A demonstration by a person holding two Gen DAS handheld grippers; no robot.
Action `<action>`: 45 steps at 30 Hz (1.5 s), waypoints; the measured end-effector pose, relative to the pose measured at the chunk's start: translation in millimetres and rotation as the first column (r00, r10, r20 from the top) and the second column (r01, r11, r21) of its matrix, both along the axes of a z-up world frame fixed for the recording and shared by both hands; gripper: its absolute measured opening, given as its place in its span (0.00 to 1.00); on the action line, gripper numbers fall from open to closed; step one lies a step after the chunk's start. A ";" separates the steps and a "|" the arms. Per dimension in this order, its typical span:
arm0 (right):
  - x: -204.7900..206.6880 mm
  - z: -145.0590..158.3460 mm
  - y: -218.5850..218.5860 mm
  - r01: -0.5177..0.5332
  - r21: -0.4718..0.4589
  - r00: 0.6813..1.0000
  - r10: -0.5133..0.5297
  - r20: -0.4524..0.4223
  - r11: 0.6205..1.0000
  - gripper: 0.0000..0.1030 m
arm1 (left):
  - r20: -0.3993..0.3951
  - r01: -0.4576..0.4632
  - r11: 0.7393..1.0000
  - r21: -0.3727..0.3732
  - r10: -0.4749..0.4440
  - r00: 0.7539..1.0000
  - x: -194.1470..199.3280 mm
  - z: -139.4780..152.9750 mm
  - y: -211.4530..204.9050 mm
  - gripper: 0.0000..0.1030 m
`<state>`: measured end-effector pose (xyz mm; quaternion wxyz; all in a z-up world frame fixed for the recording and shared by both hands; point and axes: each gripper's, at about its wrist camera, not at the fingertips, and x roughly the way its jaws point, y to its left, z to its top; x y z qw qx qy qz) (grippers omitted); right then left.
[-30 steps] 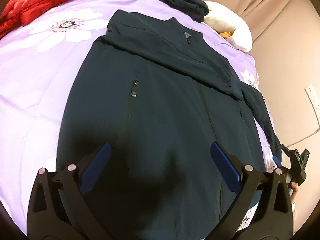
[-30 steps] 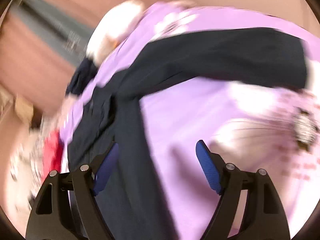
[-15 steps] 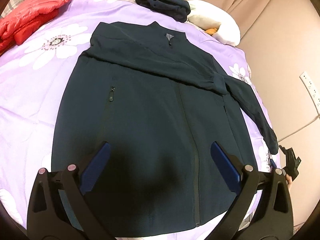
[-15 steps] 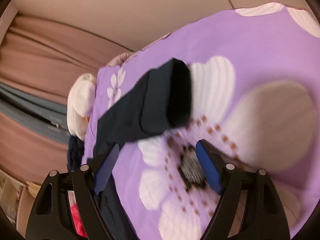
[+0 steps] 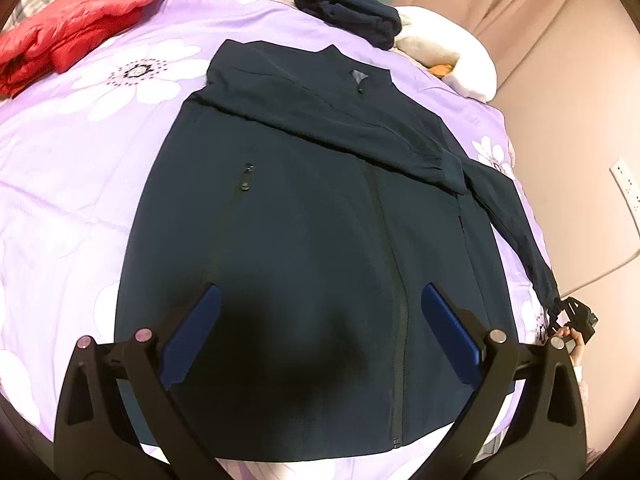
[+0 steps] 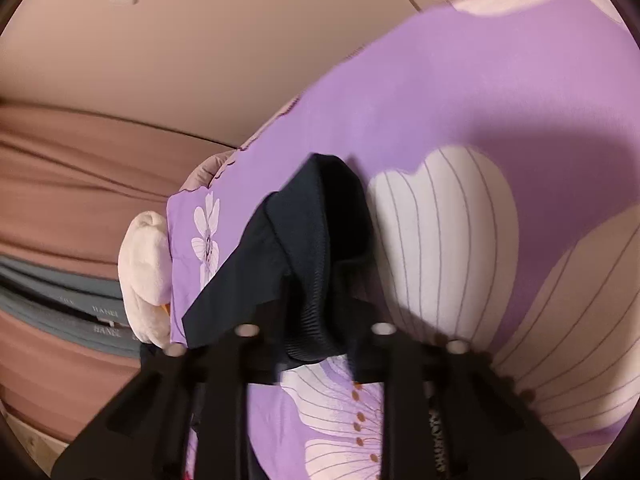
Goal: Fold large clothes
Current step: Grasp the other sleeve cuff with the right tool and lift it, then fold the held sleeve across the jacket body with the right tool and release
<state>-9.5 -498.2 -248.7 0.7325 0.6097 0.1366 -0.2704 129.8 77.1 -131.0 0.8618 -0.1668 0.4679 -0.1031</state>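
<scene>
A dark navy zip jacket [image 5: 320, 240] lies flat, front up, on the purple flowered bedspread [image 5: 72, 168]. One sleeve is folded across its chest, cuff [image 5: 450, 168] at the right. The other sleeve [image 5: 516, 220] stretches down the right edge of the bed. My left gripper [image 5: 320, 336] is open and empty above the jacket's lower half. My right gripper [image 6: 316, 320] is shut on that sleeve's ribbed cuff [image 6: 316, 240]; it also shows small at the far right of the left wrist view [image 5: 568, 316].
A red puffer jacket [image 5: 72, 28] lies at the far left. A folded dark garment [image 5: 352, 12] and a white pillow [image 5: 452, 60] lie at the head of the bed. A wall with a socket [image 5: 628, 192] and a cable runs close along the bed's right edge.
My right gripper moved to the end of the loose sleeve and closed on its cuff. My left gripper drew back, so more of the jacket shows.
</scene>
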 end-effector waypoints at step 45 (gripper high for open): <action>312.5 167.2 515.3 -0.776 -0.588 0.471 0.411 -0.781 -0.228 0.23 | -0.050 -0.157 0.973 -0.170 0.150 0.987 11.0 -51.3 112.2 0.98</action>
